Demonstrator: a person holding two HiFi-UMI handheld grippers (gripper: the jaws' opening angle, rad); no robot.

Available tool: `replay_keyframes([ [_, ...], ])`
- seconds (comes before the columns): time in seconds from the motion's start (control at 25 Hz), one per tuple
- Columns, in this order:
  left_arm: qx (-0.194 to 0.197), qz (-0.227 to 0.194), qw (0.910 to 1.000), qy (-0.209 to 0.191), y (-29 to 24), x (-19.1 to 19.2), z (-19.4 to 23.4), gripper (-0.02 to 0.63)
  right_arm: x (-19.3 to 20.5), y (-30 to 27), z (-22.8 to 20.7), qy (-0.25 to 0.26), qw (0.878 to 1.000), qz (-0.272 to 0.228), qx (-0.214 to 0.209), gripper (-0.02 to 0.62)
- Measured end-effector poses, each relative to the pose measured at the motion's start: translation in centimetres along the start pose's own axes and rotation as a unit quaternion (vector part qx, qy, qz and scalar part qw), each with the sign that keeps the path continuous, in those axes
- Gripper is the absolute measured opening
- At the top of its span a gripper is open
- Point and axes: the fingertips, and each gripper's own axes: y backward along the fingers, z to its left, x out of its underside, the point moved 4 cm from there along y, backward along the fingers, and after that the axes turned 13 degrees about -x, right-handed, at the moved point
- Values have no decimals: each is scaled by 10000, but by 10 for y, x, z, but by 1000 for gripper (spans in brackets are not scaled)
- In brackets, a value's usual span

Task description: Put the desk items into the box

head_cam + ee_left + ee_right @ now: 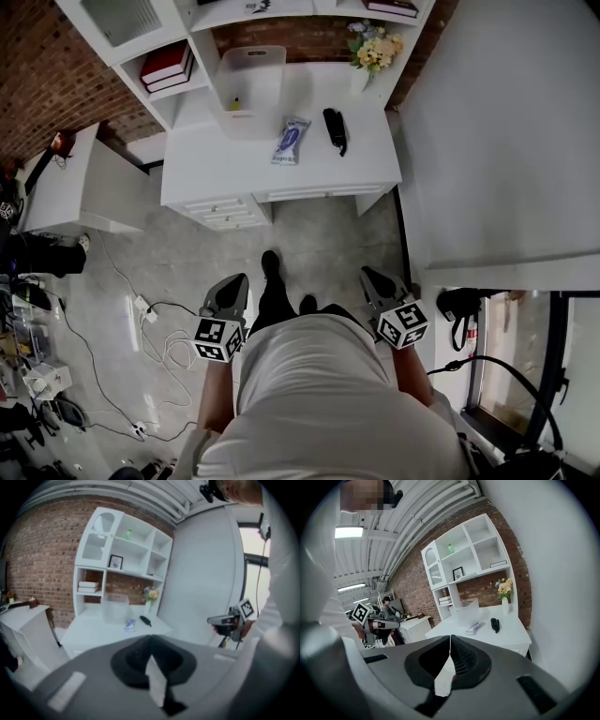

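Note:
A clear plastic box (251, 80) stands at the back of the white desk (366, 155). In front of it lie a blue-and-white packet (291, 141) and a black handheld item (335, 129). Both grippers are held low by the person's waist, well short of the desk. The left gripper (234, 281) is shut and empty, and so is the right gripper (368, 275). In the left gripper view the closed left gripper (150, 640) points toward the box (115, 607), the packet (130, 625) and the black item (145, 620). From the right gripper (450, 640), the box (465, 607) and the packet (475, 627) show far off.
A vase of flowers (373, 49) stands at the desk's back right corner. Red books (167, 66) lie on the shelf unit to the left. A white side table (84, 183) is left of the desk. Cables (155, 328) trail on the floor. A white wall (506, 131) flanks the right.

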Motion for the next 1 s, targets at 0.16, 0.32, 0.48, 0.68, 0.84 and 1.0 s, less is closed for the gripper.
replay_keyframes([
  [0.16,90,18,10000,-17,-16,-5,8,3,-7,-10,-11,21,9999,10,117,3],
  [0.32,187,13,9998,-37,-39,-14,18,3,-15,-21,-25,-27,9996,-5,296,3],
  [0.48,275,-1,9996,-46,-63,-30,35,3,-28,-39,-37,-34,9990,3,438,3],
  [0.68,320,36,9994,-79,-98,-48,64,3,-49,-70,-59,-31,9982,-19,593,3],
  [0.84,369,32,9993,-75,-126,-65,88,3,-65,-99,-72,-91,9979,-2,637,3],
  [1.0,571,24,9983,-92,-153,-81,111,3,-82,-131,-82,-76,9980,19,626,3],
])
